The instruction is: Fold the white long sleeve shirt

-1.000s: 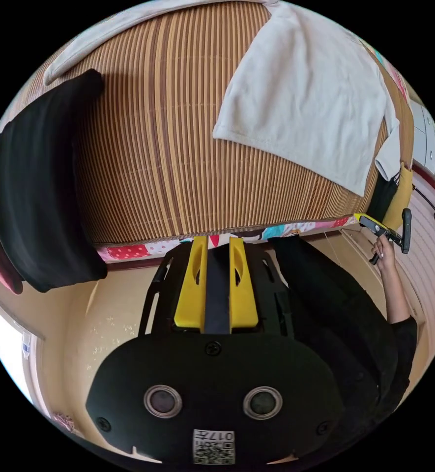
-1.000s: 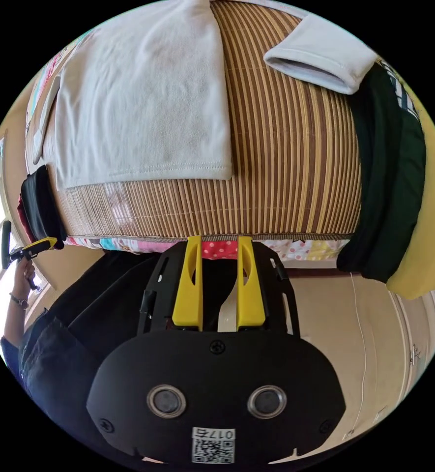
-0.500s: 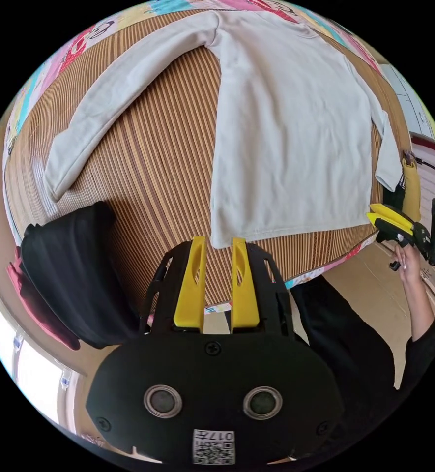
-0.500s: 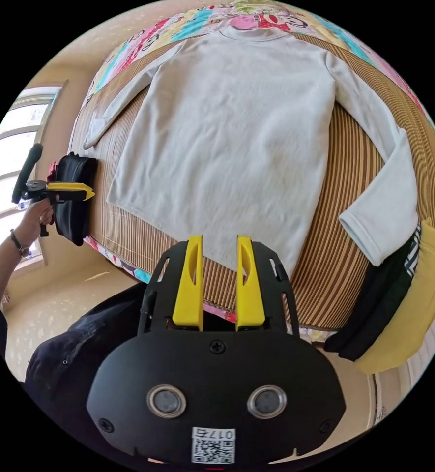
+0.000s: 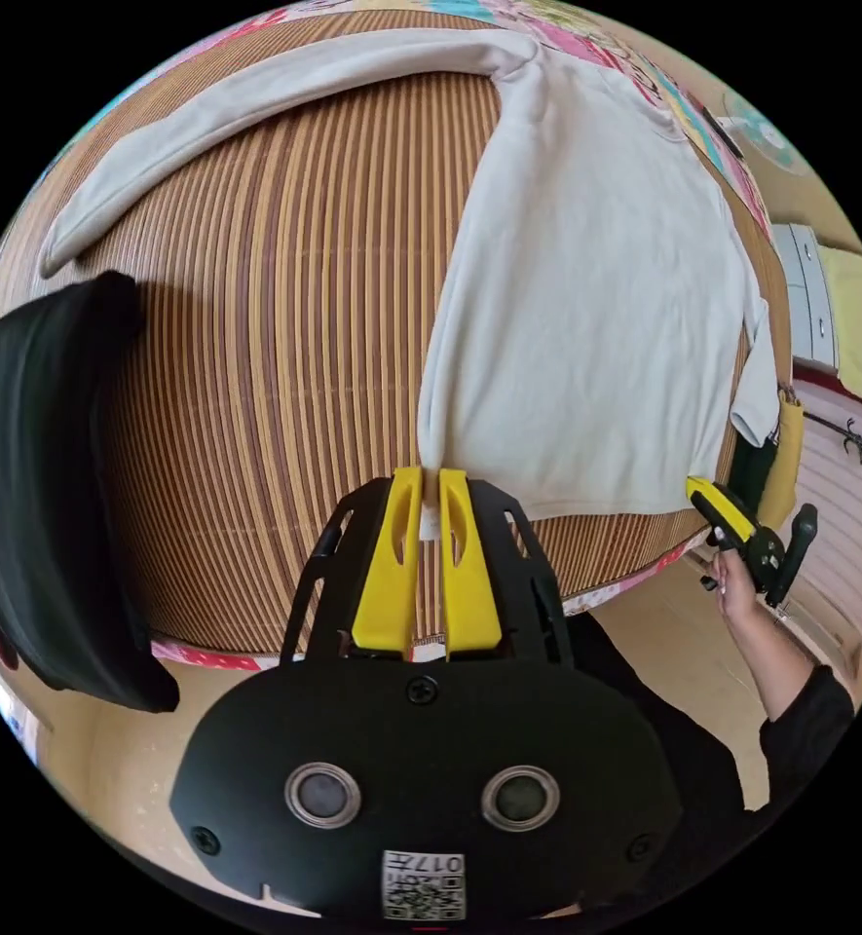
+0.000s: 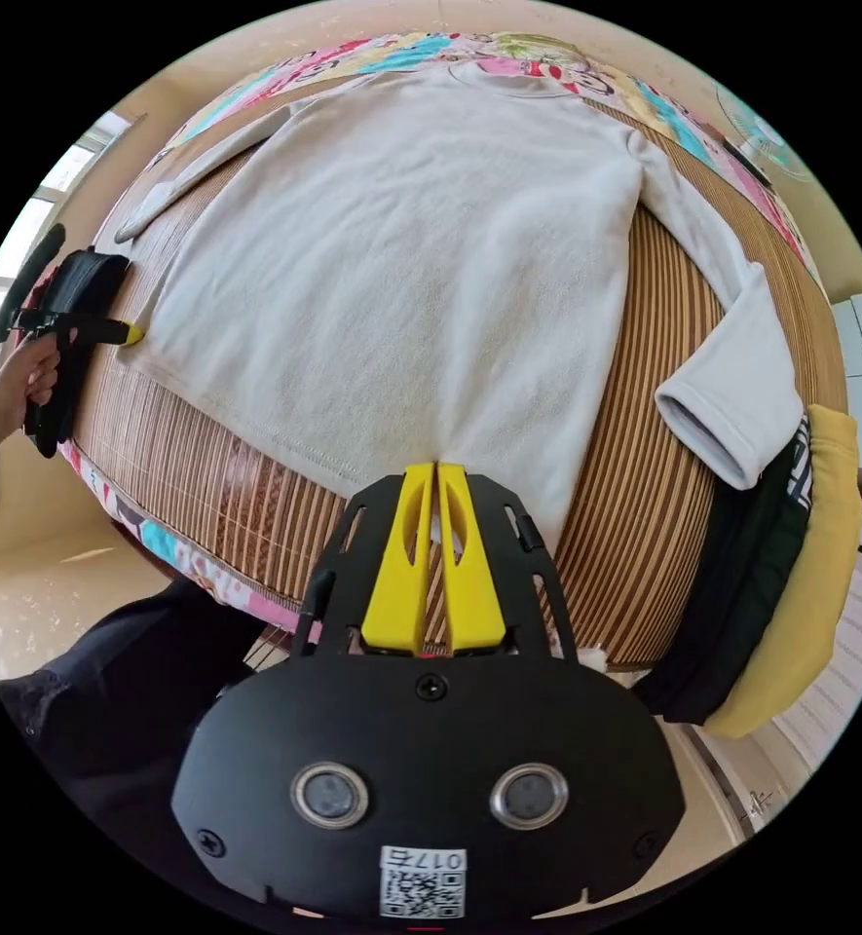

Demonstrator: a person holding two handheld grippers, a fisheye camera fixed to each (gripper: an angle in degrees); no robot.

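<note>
Two grippers are clenched on the hem corners of the shirt (image 6: 421, 263), which lies spread flat, front up, on a striped bamboo mat (image 5: 294, 331) covering a bed. In the left gripper view, the left gripper (image 5: 429, 479) has its yellow jaws closed on the hem's corner, white cloth pinched between them and pulled up into a small peak. In the right gripper view, the right gripper (image 6: 435, 469) has its jaws drawn nearly together over the opposite hem corner, cloth showing in the narrow slit. Each view catches the other gripper at the far hem corner, held in a hand (image 5: 734, 592). Beyond the hem, the body of the shirt runs up to the collar near a patterned quilt (image 6: 547, 58). Both sleeves lie stretched outward. A black garment (image 5: 31, 467) hangs off one side of the mat beside one cuff; black and yellow garments (image 6: 791, 604) hang off the other side.
</note>
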